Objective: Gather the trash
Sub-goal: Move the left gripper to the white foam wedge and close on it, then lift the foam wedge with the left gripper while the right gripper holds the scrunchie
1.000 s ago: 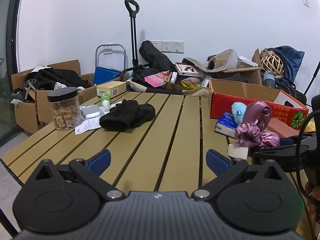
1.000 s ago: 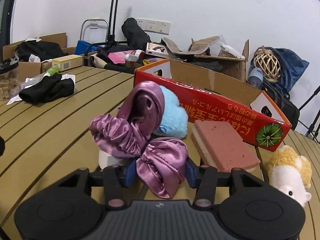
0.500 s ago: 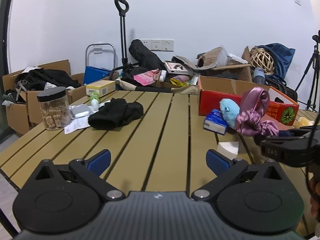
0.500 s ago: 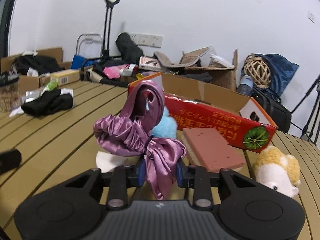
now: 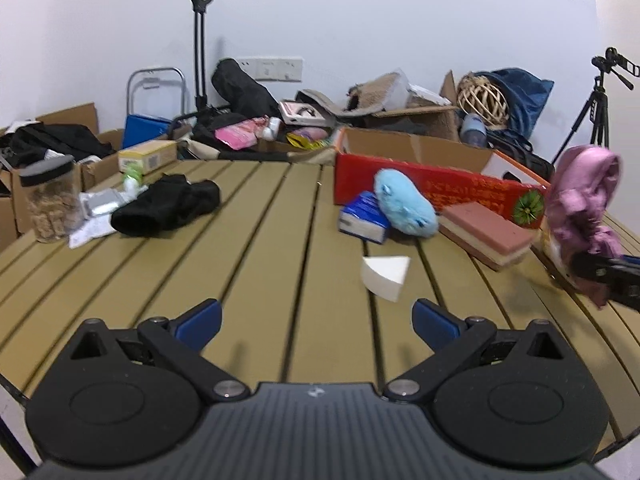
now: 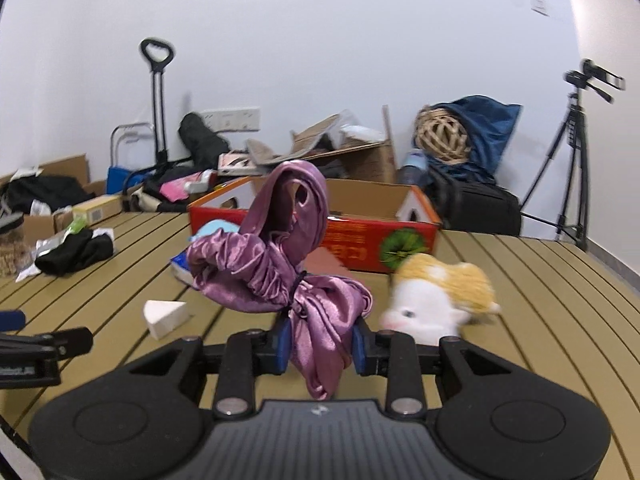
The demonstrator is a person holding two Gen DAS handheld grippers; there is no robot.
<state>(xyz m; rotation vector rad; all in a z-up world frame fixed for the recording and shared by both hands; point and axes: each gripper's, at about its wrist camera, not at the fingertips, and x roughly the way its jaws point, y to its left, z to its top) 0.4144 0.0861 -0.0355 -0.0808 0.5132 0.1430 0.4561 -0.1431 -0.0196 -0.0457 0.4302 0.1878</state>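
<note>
Purple satin scrunchie bundle is pinched in your right gripper; your left gripper stands spread, white wedge-shaped sponge at its one o'clock.

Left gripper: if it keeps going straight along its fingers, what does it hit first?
Likely nothing at first: the open left gripper points over bare table slats. The white wedge sits just right of that line, probably missed. Further on, the path looks free as far as the table's far edge; depth is unclear.
</note>
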